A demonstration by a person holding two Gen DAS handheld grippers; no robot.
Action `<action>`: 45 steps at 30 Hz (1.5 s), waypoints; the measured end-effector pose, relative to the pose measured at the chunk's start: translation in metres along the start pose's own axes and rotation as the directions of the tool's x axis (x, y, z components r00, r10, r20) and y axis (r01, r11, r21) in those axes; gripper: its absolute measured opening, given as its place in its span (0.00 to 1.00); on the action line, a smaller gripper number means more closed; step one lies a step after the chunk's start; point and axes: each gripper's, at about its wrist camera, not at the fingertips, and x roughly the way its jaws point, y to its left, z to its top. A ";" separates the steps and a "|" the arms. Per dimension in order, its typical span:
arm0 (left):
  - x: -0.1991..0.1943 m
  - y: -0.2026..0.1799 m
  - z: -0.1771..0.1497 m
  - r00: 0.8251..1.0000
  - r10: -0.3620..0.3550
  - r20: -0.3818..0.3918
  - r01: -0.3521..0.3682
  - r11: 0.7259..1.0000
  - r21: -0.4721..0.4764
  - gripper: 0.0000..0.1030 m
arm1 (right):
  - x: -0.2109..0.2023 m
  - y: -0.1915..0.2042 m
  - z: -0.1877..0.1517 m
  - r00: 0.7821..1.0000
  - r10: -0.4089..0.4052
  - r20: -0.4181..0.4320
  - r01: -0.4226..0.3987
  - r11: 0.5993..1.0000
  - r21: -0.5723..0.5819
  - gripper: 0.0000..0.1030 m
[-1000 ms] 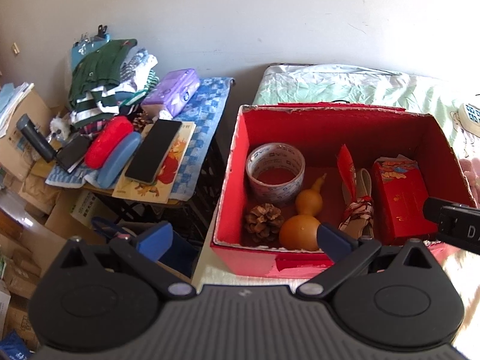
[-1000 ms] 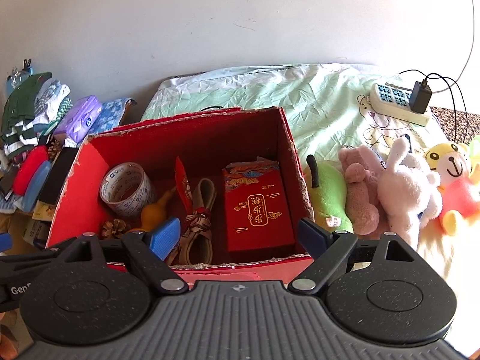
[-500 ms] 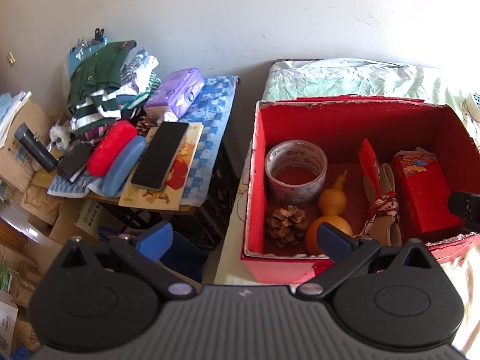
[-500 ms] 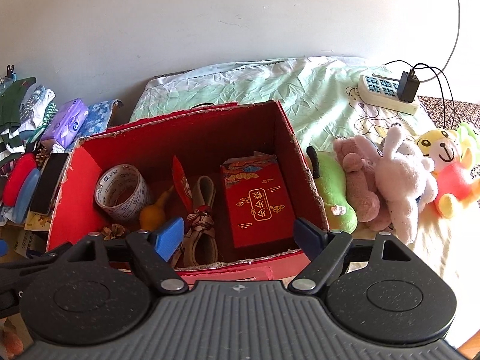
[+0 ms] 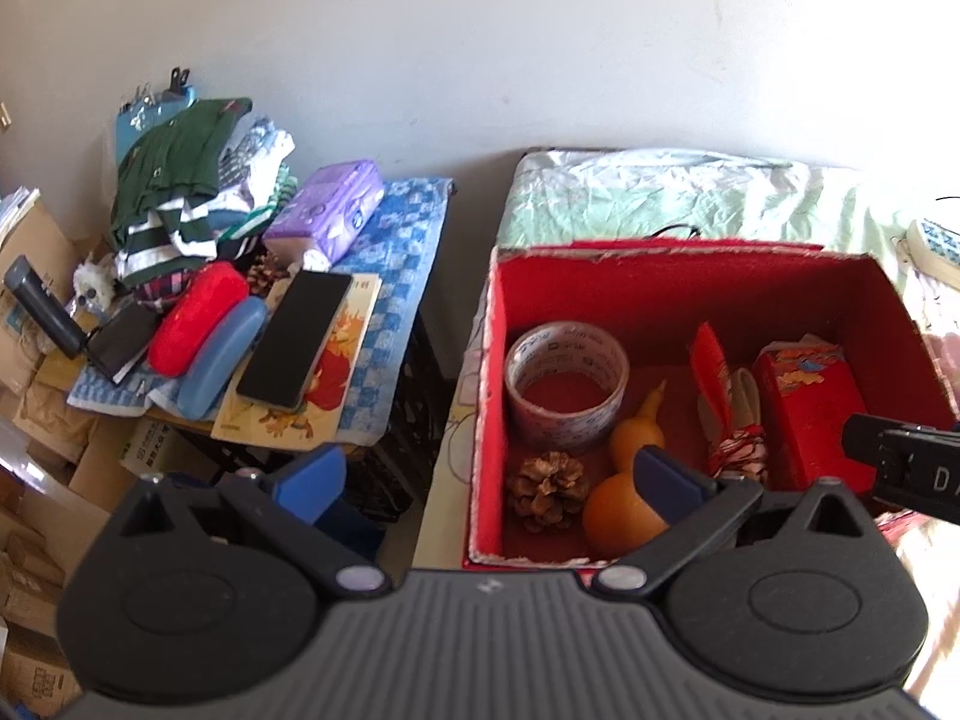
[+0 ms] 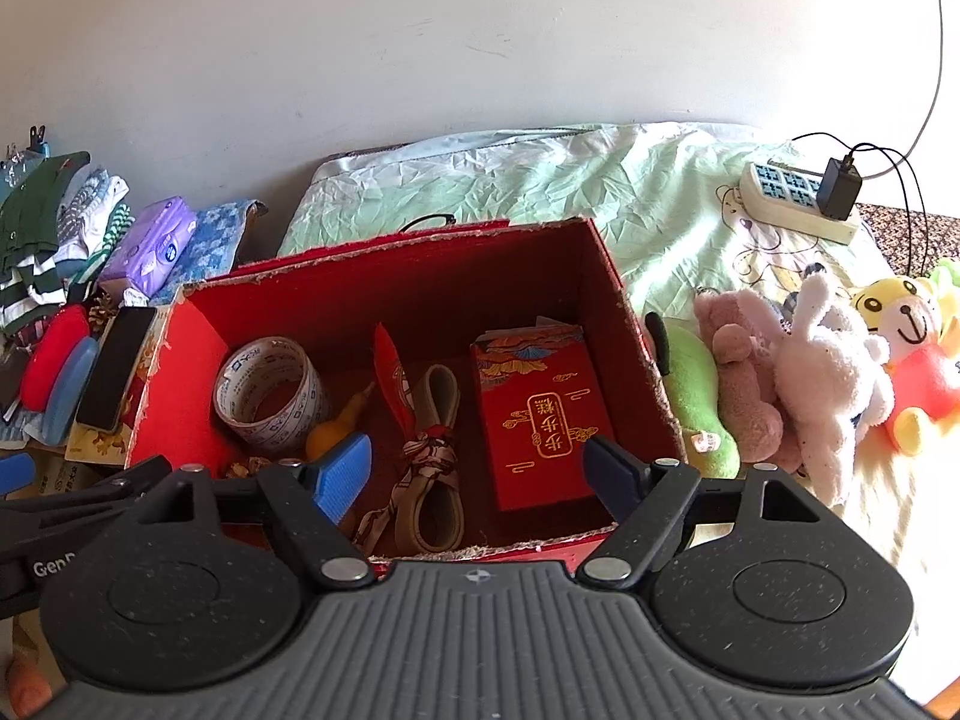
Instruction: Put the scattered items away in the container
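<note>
The red box [image 5: 678, 249] [image 6: 420, 240] stands on the bed and holds a tape roll [image 5: 567, 372] [image 6: 270, 387], a pine cone [image 5: 549, 489], an orange gourd [image 5: 618, 516] [image 6: 333, 432], a tied beige strap [image 6: 432, 504] and a red packet [image 5: 810, 414] [image 6: 546, 420]. My left gripper [image 5: 489, 474] hovers open and empty over the box's near left corner. Over the near rim my right gripper [image 6: 474, 468] is open and empty too. Right of the box lie a green plush [image 6: 696, 396], a pink bear [image 6: 744, 372], a white rabbit [image 6: 834, 384] and a yellow tiger [image 6: 906, 324].
Left of the bed a side table with a blue checked cloth [image 5: 390, 276] carries a phone [image 5: 294, 339], a red case [image 5: 198, 315], a blue case [image 5: 222, 354], a purple tissue pack [image 5: 327, 216] and folded clothes [image 5: 180, 192]. A power strip [image 6: 792, 204] lies on the bed's far right.
The left gripper swung slightly left, then back towards the box. The right gripper drifted a little above the box's near edge. Both stayed open and empty.
</note>
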 end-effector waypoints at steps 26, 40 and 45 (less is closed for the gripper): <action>-0.005 -0.033 -0.014 0.999 -0.036 -0.040 0.036 0.999 0.011 0.99 | -0.008 -0.028 -0.011 1.000 0.008 0.025 -0.009 0.999 0.031 0.78; 0.000 -0.032 -0.016 0.999 -0.015 -0.034 0.015 1.000 0.008 0.99 | -0.011 -0.033 -0.018 0.997 0.016 0.071 -0.018 0.999 0.029 0.78; -0.001 -0.034 -0.020 0.999 -0.021 -0.039 0.021 1.000 0.013 0.99 | -0.012 -0.034 -0.021 0.997 0.017 0.077 -0.019 0.999 0.026 0.78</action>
